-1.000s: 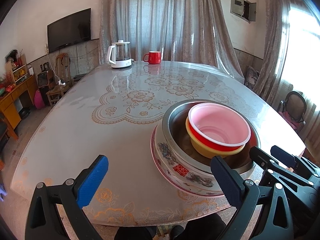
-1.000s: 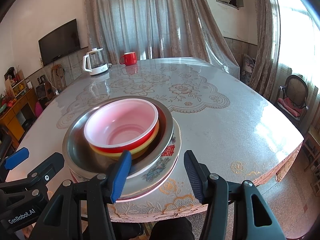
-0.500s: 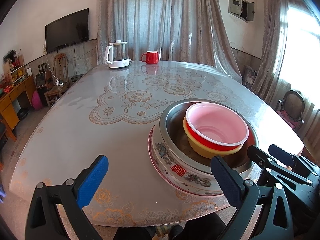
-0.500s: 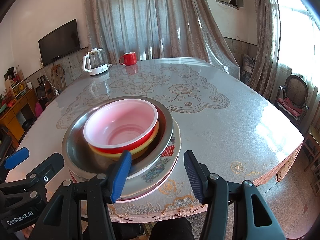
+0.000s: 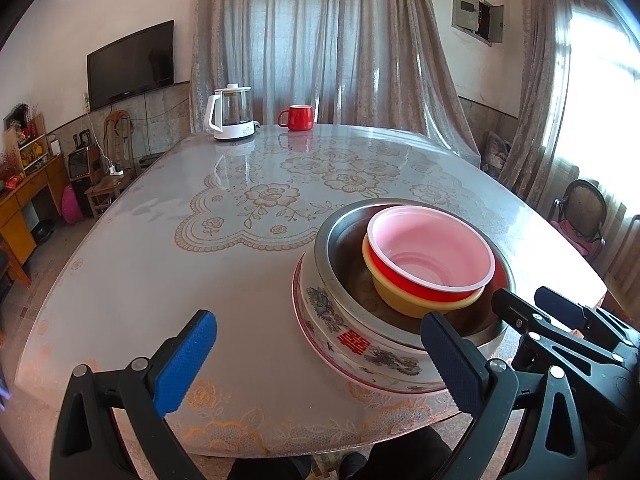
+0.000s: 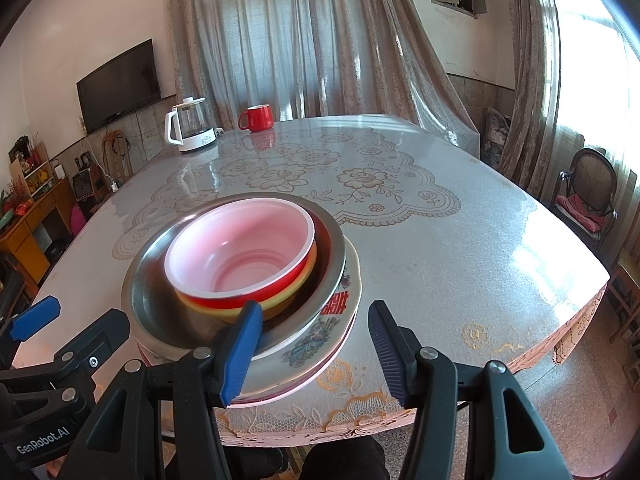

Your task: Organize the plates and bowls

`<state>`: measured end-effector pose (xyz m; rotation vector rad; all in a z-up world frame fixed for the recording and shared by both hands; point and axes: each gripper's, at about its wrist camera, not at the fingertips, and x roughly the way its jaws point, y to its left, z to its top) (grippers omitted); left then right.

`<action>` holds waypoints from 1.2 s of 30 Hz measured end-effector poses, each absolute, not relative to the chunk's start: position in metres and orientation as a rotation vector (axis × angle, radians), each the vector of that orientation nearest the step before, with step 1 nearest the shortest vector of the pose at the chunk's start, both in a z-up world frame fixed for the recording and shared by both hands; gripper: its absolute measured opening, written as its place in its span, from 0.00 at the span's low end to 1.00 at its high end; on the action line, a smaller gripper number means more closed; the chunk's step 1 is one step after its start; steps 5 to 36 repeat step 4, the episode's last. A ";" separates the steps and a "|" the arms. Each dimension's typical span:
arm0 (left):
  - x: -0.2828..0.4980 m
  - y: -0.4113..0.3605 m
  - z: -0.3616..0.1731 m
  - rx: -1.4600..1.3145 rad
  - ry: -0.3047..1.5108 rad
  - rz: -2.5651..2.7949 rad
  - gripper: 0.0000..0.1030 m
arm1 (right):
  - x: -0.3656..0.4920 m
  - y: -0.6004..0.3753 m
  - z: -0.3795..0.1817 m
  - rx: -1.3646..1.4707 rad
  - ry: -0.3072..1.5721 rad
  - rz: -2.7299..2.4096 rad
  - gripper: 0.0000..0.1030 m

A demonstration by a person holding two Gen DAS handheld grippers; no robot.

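A stack stands near the table's front edge: a red bowl with a pale pink inside [image 5: 430,258] [image 6: 240,248] nests in a yellow bowl [image 5: 404,300] [image 6: 288,298], inside a steel basin [image 5: 340,256] [image 6: 152,304], on a flowered porcelain dish [image 5: 340,332] [image 6: 320,336] over a pink-rimmed plate [image 5: 316,344]. My left gripper [image 5: 320,364] is open and empty, left of and in front of the stack. My right gripper [image 6: 314,350] is open and empty, at the stack's near right rim, its left fingertip [image 6: 242,348] in front of the basin.
A white kettle [image 5: 232,114] [image 6: 188,126] and a red mug [image 5: 298,117] [image 6: 258,117] stand at the table's far edge. The table [image 5: 200,260] [image 6: 460,248] has a glossy lace-pattern cover. A chair [image 6: 584,196] stands at the right; a cabinet stands at the left.
The left wrist view has shifted slightly, so the stack and kettle sit a little further left. Both grippers stay open and the stack has not moved.
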<state>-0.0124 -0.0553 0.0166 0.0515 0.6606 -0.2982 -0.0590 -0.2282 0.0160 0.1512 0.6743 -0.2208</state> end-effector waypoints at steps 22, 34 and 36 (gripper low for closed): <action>-0.011 -0.055 0.017 0.042 0.663 -0.310 0.98 | -0.059 -0.230 0.017 0.153 0.673 -0.219 0.54; -0.011 -0.055 0.017 0.042 0.663 -0.310 0.98 | -0.059 -0.230 0.017 0.153 0.673 -0.219 0.54; -0.011 -0.055 0.017 0.042 0.663 -0.310 0.98 | -0.059 -0.230 0.017 0.153 0.673 -0.219 0.54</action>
